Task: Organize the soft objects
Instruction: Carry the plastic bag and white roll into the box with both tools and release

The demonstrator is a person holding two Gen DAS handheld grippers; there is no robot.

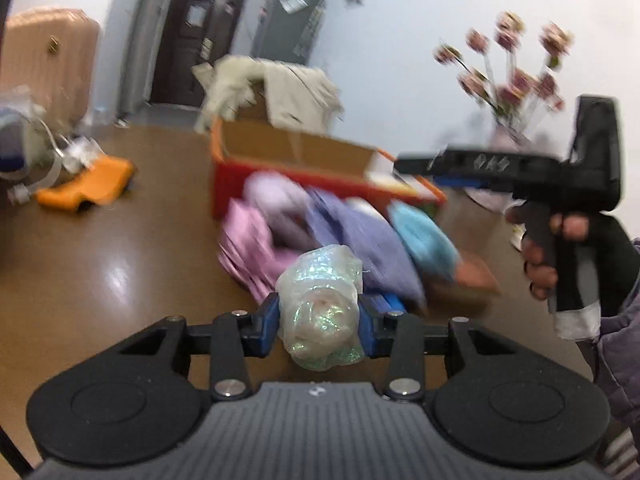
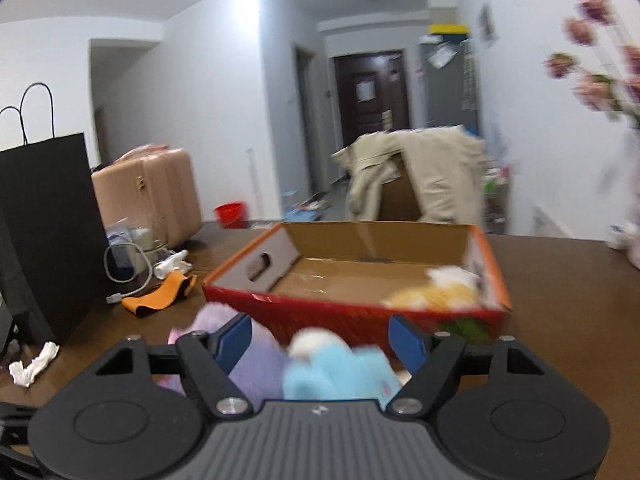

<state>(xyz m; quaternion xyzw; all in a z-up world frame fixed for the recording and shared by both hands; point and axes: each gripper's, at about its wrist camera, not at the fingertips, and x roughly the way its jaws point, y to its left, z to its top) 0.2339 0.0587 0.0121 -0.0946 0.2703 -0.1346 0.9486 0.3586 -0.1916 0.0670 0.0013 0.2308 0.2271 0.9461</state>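
Now | left gripper [image 1: 318, 320] jaws clamp iridescent pouch [image 1: 320, 304] (blurred); right gripper [image 2: 320, 344] jaws wide

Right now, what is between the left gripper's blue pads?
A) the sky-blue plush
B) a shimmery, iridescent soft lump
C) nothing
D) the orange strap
B: in the left wrist view the left gripper has both pads pressed into the iridescent lump.

White walls [image 2: 224, 92] (dark door [image 2: 372, 92])
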